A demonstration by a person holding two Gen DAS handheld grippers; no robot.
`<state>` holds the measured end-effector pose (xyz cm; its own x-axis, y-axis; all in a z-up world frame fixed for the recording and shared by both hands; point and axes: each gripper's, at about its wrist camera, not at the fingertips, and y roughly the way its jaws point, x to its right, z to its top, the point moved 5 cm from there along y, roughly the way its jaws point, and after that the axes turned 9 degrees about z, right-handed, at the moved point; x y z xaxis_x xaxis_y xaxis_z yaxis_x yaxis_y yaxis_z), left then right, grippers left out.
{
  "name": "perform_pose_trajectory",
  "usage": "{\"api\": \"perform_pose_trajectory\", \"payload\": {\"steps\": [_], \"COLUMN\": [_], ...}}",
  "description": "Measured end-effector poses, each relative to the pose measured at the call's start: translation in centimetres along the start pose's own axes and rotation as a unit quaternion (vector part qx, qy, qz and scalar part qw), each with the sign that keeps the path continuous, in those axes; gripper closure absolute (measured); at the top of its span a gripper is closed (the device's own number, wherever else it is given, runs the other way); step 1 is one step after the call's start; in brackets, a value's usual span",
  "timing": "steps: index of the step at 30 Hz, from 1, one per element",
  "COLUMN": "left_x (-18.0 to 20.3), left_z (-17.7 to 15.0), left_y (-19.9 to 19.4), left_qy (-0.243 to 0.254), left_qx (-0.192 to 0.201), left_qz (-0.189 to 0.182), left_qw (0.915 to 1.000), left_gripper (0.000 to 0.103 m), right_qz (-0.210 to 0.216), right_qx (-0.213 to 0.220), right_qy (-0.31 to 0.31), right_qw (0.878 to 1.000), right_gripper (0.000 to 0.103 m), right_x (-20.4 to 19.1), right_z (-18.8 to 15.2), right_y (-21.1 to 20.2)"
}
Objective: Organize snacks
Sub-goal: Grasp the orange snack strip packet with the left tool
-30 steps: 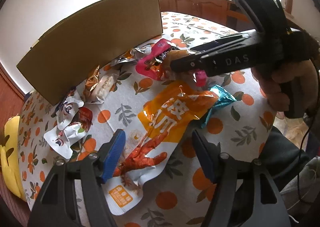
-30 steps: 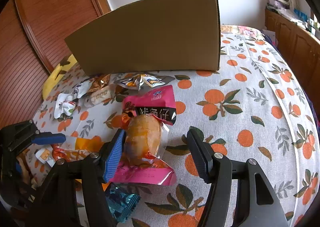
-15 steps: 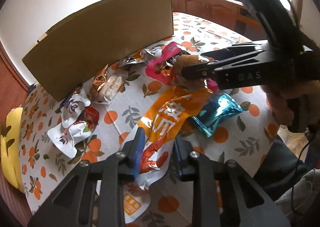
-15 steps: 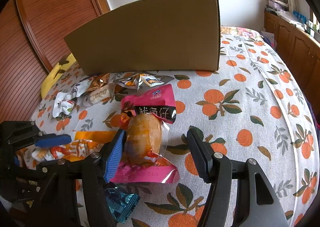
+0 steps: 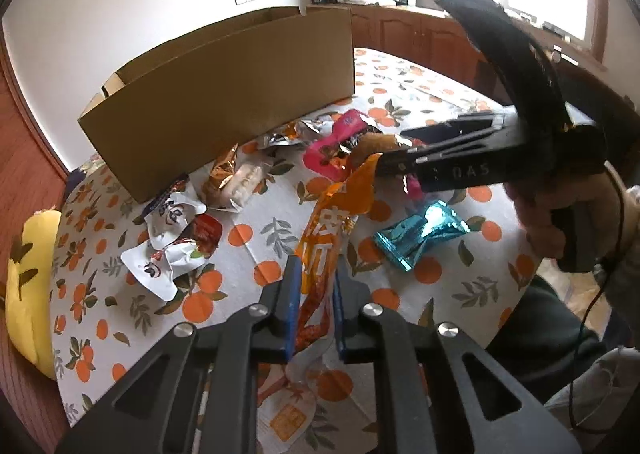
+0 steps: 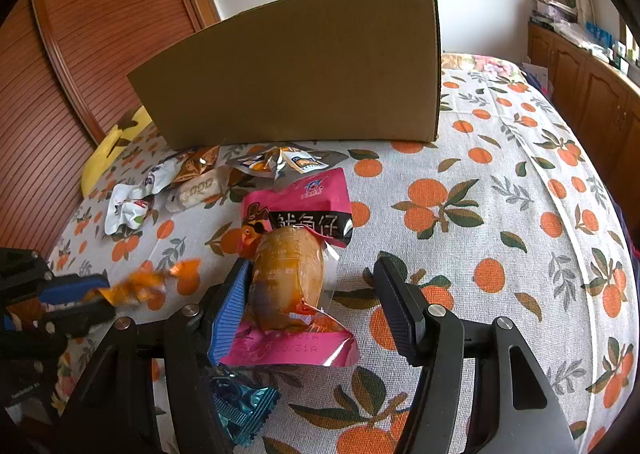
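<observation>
While the left gripper (image 5: 314,290) pinches the orange snack pouch (image 5: 340,214) between its narrowed blue pads, the pouch stands lifted off the tablecloth (image 5: 248,254), its long axis running up and away from the fingers, with the crumpled top edge pointing toward the right gripper's black body. Left of it lie white wrappers (image 5: 168,250) and a pale biscuit pack (image 5: 244,182), all in front of the cardboard box (image 5: 224,94). To the pouch's right a teal foil packet (image 5: 420,234) rests flat on the cloth.

In the right wrist view, the blurred orange pouch (image 6: 148,284) shows at the far left in the left gripper's fingers. The right gripper (image 6: 316,294) is spread wide, its left pad just beside a clear-wrapped golden bun (image 6: 290,274) that lies on a pink packet (image 6: 304,206); the bun's long axis points away from the camera toward the box (image 6: 304,74).
</observation>
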<state>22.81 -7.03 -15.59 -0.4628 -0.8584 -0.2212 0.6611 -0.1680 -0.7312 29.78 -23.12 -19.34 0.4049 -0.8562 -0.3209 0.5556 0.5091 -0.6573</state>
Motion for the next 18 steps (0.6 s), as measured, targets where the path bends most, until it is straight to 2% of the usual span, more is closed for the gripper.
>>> {"api": "perform_pose_trajectory", "payload": {"steps": [12,16,18], "left_x": [-2.0,-2.3,-2.5], "left_z": [0.8,0.7,0.5], "left_y": [-2.0,-2.4,-2.4], "left_qy": [-0.062,-0.078,-0.083], "left_qx": [0.023,0.028,0.029], "left_qz": [-0.013,-0.016,-0.016], "left_qw": [0.9977,0.9964,0.996], "left_gripper": [0.092,0.092,0.092], "right_qz": [-0.003,-0.005,-0.01], "right_qx": [-0.001,-0.007,-0.011], "right_qy": [-0.003,-0.014,-0.02], "right_qw": [1.0,1.0,1.0], "right_gripper": [0.04,0.053,0.055], "right_x": [-0.1,-0.5,-0.8], "right_z": [-0.1,-0.3,-0.2], "right_y": [0.1,0.3,0.3]}}
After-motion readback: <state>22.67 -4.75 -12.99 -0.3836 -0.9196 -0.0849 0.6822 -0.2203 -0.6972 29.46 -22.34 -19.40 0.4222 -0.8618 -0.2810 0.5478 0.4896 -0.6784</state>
